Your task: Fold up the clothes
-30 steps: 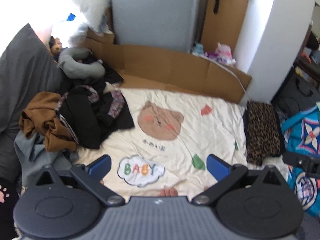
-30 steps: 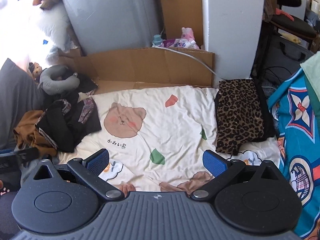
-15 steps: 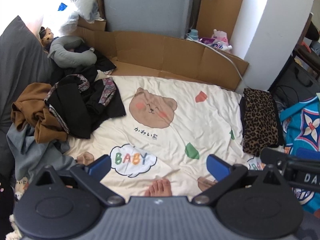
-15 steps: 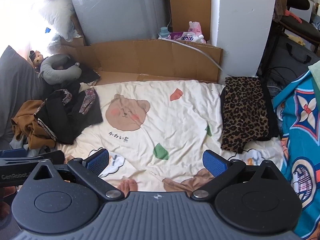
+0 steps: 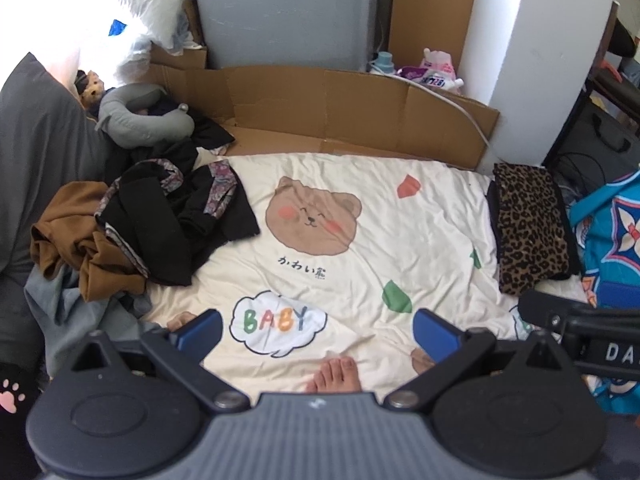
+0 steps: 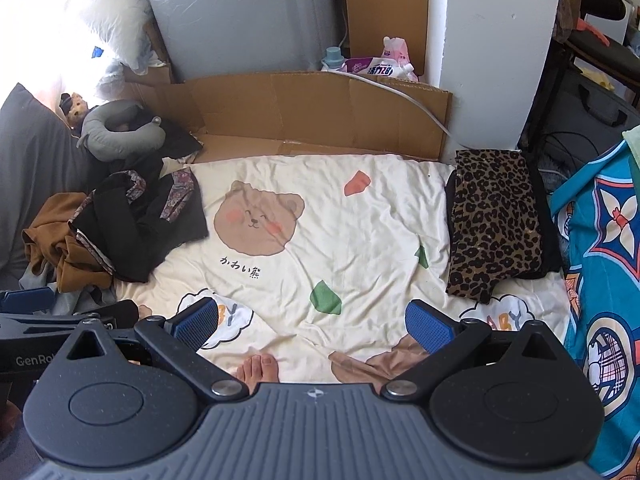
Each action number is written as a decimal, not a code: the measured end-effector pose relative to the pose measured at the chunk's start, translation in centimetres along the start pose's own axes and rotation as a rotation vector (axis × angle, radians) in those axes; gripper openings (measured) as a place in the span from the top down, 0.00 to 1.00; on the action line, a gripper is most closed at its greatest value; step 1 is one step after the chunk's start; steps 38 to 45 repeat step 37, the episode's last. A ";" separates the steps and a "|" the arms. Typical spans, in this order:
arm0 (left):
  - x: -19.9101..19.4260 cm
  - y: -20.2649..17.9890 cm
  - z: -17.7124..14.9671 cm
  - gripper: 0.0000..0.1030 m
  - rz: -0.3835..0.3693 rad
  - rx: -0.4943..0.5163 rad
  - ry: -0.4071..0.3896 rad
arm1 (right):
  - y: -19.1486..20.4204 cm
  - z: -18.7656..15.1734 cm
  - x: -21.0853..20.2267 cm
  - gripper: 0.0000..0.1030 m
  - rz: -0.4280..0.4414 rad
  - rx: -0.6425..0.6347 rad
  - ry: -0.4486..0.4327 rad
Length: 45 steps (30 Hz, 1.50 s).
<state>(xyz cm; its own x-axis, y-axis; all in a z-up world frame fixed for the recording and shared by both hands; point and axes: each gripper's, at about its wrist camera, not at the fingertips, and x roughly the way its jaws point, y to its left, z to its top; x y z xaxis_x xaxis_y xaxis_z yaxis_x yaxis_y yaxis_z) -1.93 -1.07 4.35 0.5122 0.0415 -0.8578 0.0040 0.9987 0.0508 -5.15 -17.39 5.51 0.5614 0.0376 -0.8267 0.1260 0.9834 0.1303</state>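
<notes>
both hand-held grippers [image 5: 318,330] [image 6: 312,322] spread apart, empty; leopard garment [image 6: 496,224] folded, long axis front-to-back

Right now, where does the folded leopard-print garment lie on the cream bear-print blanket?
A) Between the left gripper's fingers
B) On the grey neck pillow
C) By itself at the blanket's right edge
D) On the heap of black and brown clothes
C: the folded leopard-print garment lies flat at the right edge of the cream bear-print blanket, well apart from the heap of black and brown clothes on the left; both grippers are open and hold nothing.
</notes>
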 end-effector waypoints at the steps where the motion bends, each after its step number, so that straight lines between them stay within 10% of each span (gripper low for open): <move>1: 0.0 0.0 0.0 0.01 0.004 0.003 -0.002 | 0.0 0.0 0.0 0.01 0.001 0.000 0.001; 45: -0.2 -0.1 -0.4 0.01 0.000 0.001 -0.017 | 0.0 -0.2 0.0 0.01 -0.006 -0.015 0.004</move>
